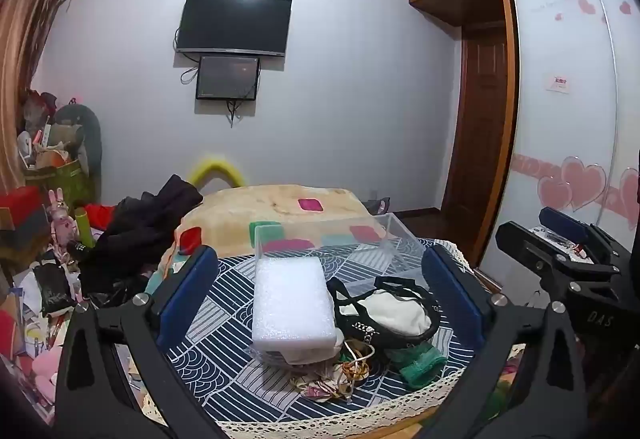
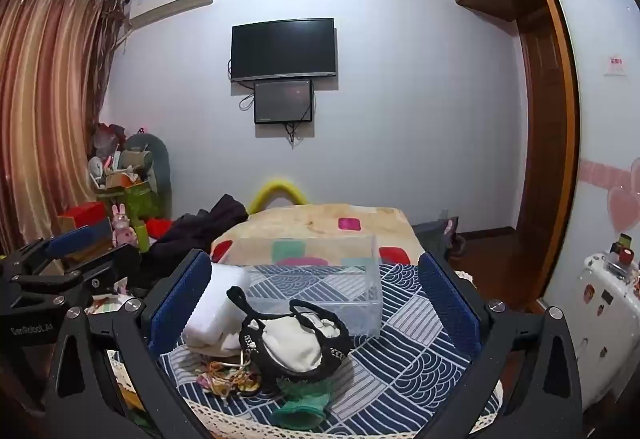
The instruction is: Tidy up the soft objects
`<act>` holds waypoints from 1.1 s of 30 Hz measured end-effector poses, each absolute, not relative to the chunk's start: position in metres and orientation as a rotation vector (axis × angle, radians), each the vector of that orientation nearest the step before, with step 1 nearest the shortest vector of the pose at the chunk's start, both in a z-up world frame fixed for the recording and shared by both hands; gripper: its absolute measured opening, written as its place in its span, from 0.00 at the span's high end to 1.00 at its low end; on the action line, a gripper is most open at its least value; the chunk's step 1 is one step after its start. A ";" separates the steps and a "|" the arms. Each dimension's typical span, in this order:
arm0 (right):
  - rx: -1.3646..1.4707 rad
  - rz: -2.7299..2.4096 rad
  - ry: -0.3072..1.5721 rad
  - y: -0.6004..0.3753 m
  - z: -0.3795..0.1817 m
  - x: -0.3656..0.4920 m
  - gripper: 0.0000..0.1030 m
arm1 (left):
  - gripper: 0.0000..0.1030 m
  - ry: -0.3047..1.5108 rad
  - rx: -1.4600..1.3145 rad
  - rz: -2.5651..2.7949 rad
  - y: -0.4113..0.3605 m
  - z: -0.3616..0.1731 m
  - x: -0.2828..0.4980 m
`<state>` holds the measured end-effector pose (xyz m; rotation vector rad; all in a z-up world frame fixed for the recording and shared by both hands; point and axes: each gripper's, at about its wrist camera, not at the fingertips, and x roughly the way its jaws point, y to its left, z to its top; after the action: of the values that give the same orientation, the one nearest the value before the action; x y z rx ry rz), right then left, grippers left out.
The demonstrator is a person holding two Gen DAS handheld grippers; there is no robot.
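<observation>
Both tongs [image 1: 320, 287] [image 2: 316, 299] apart above the soft pile: foam block [image 1: 294, 303], white pouch [image 2: 292, 343] between them.

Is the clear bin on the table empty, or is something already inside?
Empty: the clear bin shows only tablecloth pattern through its walls; the soft items lie outside it.

Readable text, both wrist views:

- "DAS" in pale letters on the black body of the right gripper [image 1: 599, 319], seen at the right edge of the left wrist view.
- "GenRobot.AI", as best it reads, on the black body of the left gripper [image 2: 32, 329], seen at the left edge of the right wrist view.
- White notice [image 1: 560, 82] on the wardrobe door [image 1: 568, 119] carries a red mark; too small to read. Same notice in the right wrist view: unreadable.
- Faint pink script near the top of that door: illegible.
- Stickers on the white suitcase [image 2: 604, 303]: nothing legible.
</observation>
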<state>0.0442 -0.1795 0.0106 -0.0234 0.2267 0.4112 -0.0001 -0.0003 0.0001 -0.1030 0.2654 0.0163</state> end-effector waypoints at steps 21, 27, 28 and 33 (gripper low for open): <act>-0.022 0.414 0.212 -0.180 0.015 0.038 0.00 | 0.00 0.257 -0.087 0.005 -0.004 0.004 -0.004; -0.025 0.414 0.204 -0.181 0.021 0.036 0.00 | 0.00 0.259 -0.094 0.006 -0.003 0.003 -0.003; -0.024 0.414 0.203 -0.181 0.020 0.036 0.00 | 0.00 0.261 -0.097 0.006 -0.003 0.003 -0.002; -0.024 0.417 0.202 -0.181 0.019 0.035 0.00 | 0.00 0.263 -0.102 0.010 -0.002 0.003 -0.003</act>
<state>0.0352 -0.1811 0.0193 -0.0237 0.2021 0.4172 -0.0025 -0.0017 0.0025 -0.1024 0.2631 0.0100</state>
